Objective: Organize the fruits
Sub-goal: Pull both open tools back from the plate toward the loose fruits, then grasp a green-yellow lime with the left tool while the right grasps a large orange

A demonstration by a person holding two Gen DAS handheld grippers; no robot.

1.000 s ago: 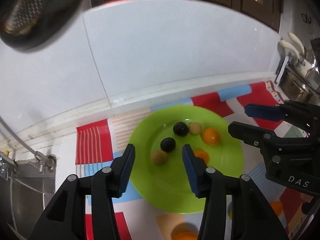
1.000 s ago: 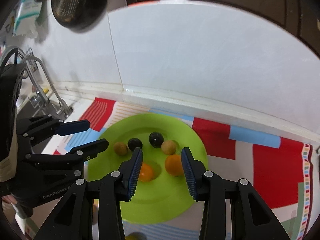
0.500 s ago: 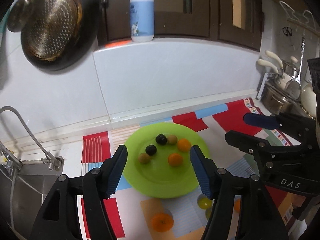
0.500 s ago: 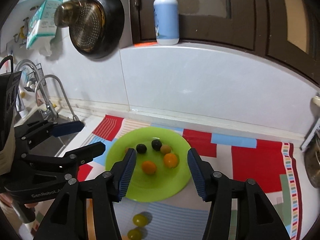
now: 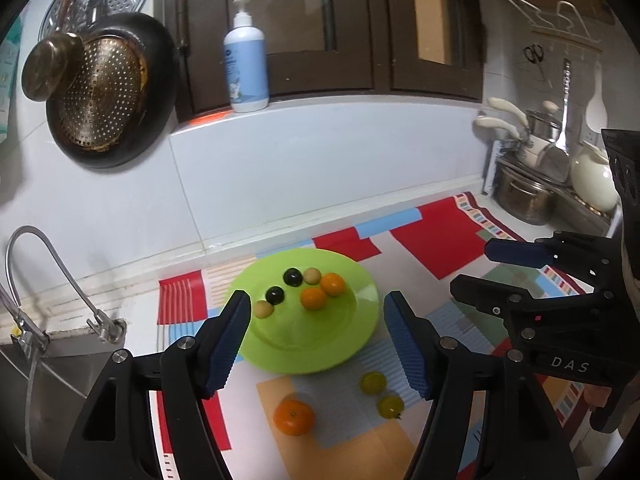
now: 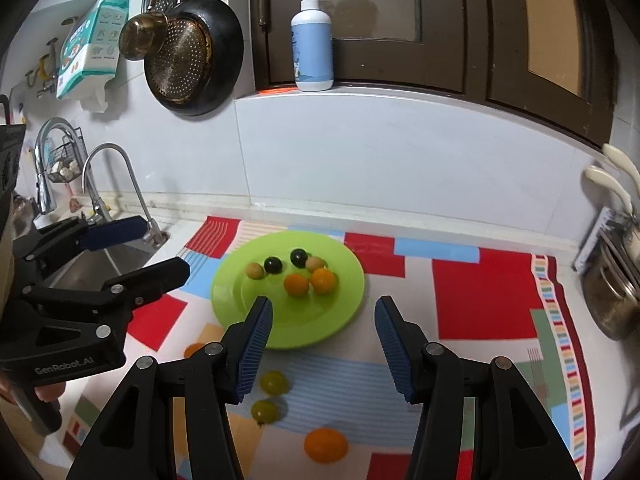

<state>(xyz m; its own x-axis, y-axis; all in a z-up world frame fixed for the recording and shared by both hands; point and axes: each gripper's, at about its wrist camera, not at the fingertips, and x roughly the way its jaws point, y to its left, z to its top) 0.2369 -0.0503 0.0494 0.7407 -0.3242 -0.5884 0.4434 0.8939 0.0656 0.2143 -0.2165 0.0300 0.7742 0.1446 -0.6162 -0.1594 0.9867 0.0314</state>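
Counter mat [image 6: 484, 300]: a patchwork cloth of red, blue and orange blocks lay over the counter; its near edge was cut off by both views.
Sink [image 5: 48, 372]: only a steel corner showed at the left, with a curved tap [image 6: 116, 184] above it.
Green plate [image 5: 340, 344]: sat on the mat near the wall, its near rim partly hidden behind the left gripper's fingers in the left wrist view.
Left gripper [image 5: 316, 340]: was held above the mat, jaws spread wide and holding nothing; the plate showed between them.
Right gripper [image 6: 324, 344]: also gaped wide and gripped nothing, raised over the plate's near rim.
Fruits on plate: two orange ones [image 6: 310, 282] touched each other, two dark ones [image 6: 286, 262] and two tan ones [image 5: 288, 292] lay in a loose row behind them; what kind of fruit they were could not be told.
Loose orange fruit [image 5: 294, 418]: lay on the mat in front of the plate.
Second orange fruit [image 6: 325, 445]: lay on the mat near the right gripper's base.
Yellow-green fruits [image 5: 380, 394]: two small ones lay close together on the mat, just off the plate; one was half covered by a finger in the right wrist view.
Orange sliver [image 6: 194, 348]: peeked out beside the right gripper's left finger, too hidden to identify.
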